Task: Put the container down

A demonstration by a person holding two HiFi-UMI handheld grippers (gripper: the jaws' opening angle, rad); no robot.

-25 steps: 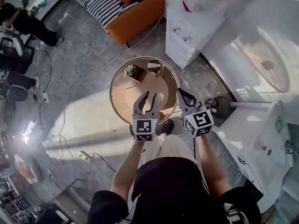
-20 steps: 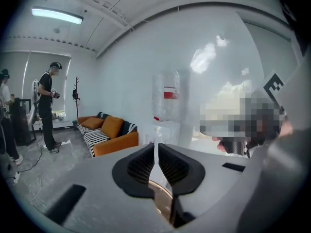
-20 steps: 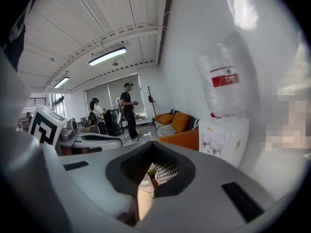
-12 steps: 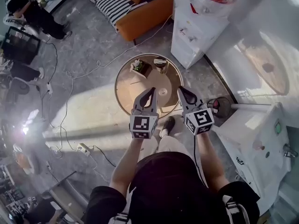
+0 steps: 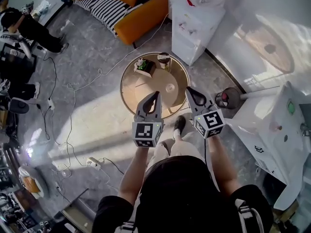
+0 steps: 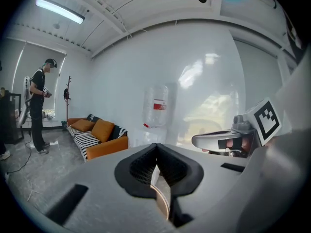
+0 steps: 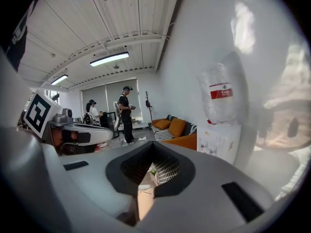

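Note:
A small pale round container (image 5: 170,87) stands by itself on the round wooden table (image 5: 133,89). My left gripper (image 5: 157,94) hangs over the table's near edge, just left of the container and apart from it; its jaws are shut with nothing between them (image 6: 156,145). My right gripper (image 5: 188,89) is beside the table's right rim, also shut and empty (image 7: 153,144). Each gripper shows in the other's view: the right gripper (image 6: 227,141) and the left gripper (image 7: 82,132). Only a strip of the table rim (image 6: 163,204) shows below the left jaws.
A small potted plant box (image 5: 144,67) and a dark jar (image 5: 164,58) stand at the table's far side. An orange sofa (image 5: 138,16) and a white water dispenser (image 5: 197,23) lie beyond. Cables (image 5: 73,125) cross the floor at left, a round stand base (image 5: 227,98) sits at right. A person (image 5: 29,25) stands far left.
The left gripper's jaws, open beside the container a second ago, have shut empty. Both grippers have drawn back toward me. The container stays on the table.

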